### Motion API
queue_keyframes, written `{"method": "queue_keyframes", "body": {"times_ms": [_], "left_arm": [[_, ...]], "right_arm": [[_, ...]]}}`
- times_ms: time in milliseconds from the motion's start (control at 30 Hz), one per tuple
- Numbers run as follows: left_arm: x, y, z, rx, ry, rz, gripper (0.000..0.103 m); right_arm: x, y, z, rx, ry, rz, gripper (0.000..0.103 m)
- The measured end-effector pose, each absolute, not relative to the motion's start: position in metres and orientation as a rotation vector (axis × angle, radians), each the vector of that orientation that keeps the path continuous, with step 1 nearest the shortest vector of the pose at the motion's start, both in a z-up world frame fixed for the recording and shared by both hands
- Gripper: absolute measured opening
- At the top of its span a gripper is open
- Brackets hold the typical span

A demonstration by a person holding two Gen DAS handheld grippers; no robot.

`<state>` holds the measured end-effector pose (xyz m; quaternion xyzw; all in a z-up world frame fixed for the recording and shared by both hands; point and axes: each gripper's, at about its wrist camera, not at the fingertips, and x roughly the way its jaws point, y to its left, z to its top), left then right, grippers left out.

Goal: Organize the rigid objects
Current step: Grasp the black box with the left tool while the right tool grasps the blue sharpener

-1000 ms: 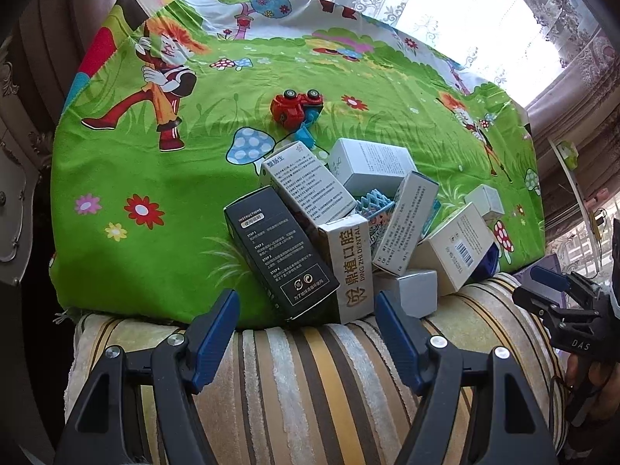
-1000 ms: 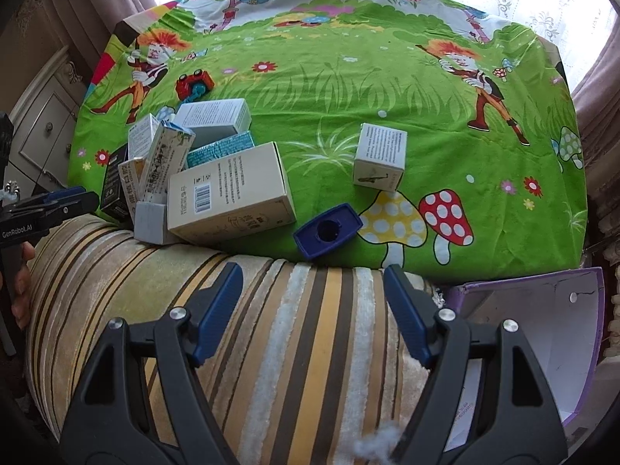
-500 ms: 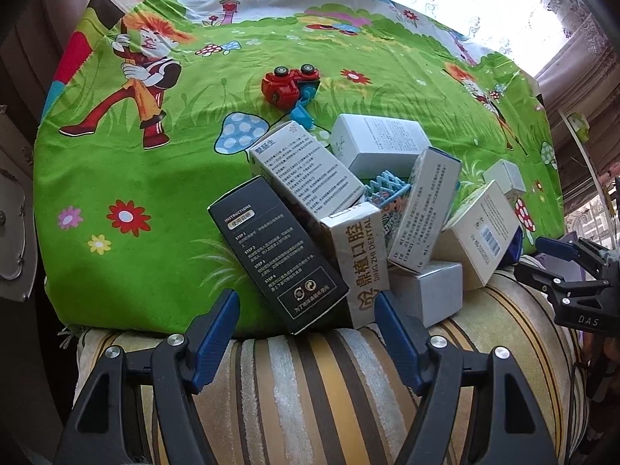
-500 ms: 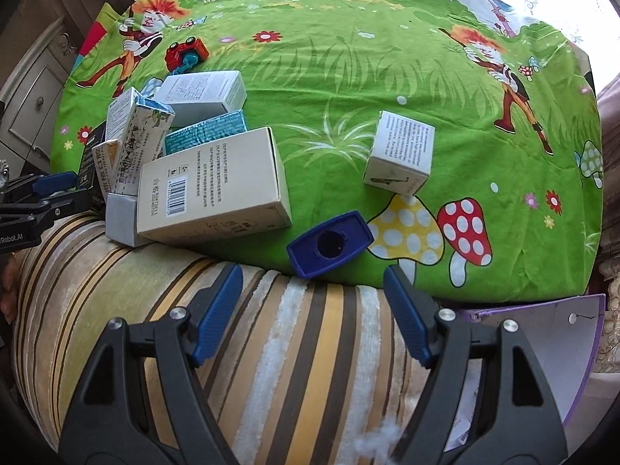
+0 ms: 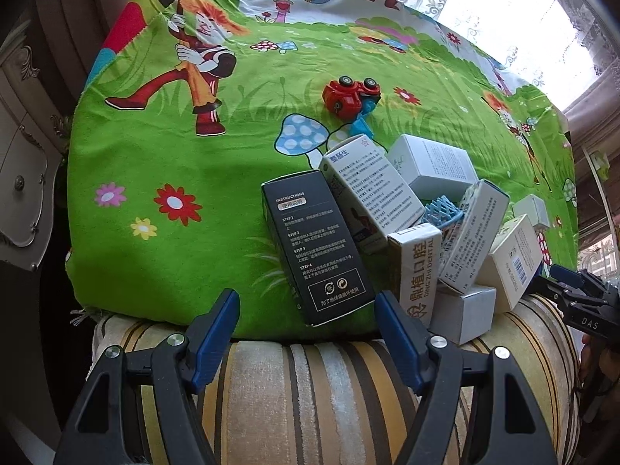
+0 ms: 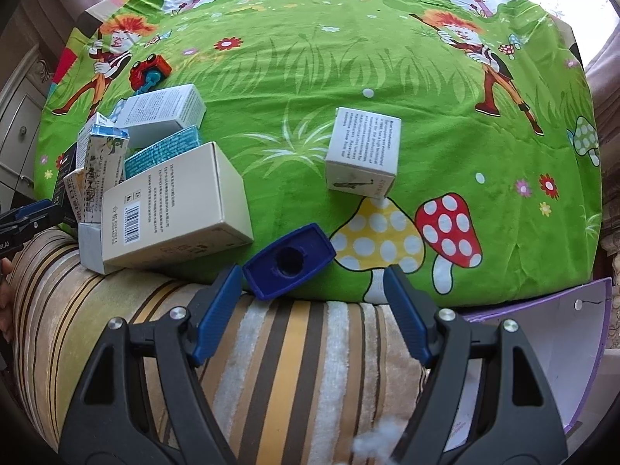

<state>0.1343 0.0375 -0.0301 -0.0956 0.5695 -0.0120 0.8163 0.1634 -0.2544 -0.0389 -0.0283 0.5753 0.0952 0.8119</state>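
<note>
The boxes (image 5: 407, 232) lie in a loose heap at the near edge of the green cartoon cloth (image 5: 193, 162), and they look bigger and nearer than one second ago, because both tongs have come down toward them. The black box (image 5: 316, 252) lies flat, its long axis running from the near edge away and a little to the left. One white box (image 6: 364, 153) stands apart on the cloth, and a blue cap (image 6: 288, 261) lies at the edge. The left gripper (image 5: 306, 325) and the right gripper (image 6: 312, 300) are both spread and empty. Below the cloth is a striped cushion (image 6: 290, 368); behind it, a bright window with lace curtains (image 5: 503, 11).
</note>
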Motion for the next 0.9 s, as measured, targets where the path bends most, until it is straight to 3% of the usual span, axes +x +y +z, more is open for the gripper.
{"method": "queue_keyframes", "body": {"times_ms": [433, 533, 700, 767, 800, 900], "left_arm": [[0.15, 0.041, -0.03, -0.286, 1.205, 0.017, 0.069], [0.153, 0.039, -0.033, -0.283, 1.207, 0.013, 0.065], [0.157, 0.036, -0.037, -0.272, 1.215, 0.003, 0.046], [0.158, 0.035, -0.037, -0.266, 1.211, 0.002, 0.045], [0.158, 0.035, -0.037, -0.267, 1.209, 0.0, 0.045], [0.157, 0.036, -0.037, -0.28, 1.2, -0.006, 0.045]], "right_arm": [[0.164, -0.246, -0.036, -0.067, 1.219, 0.232, 0.078], [0.166, -0.243, -0.039, -0.076, 1.23, 0.237, 0.078], [0.169, -0.233, -0.048, -0.121, 1.264, 0.268, 0.078], [0.171, -0.231, -0.05, -0.128, 1.274, 0.269, 0.078], [0.172, -0.231, -0.05, -0.13, 1.275, 0.265, 0.077], [0.174, -0.236, -0.052, -0.093, 1.281, 0.265, 0.061]]}}
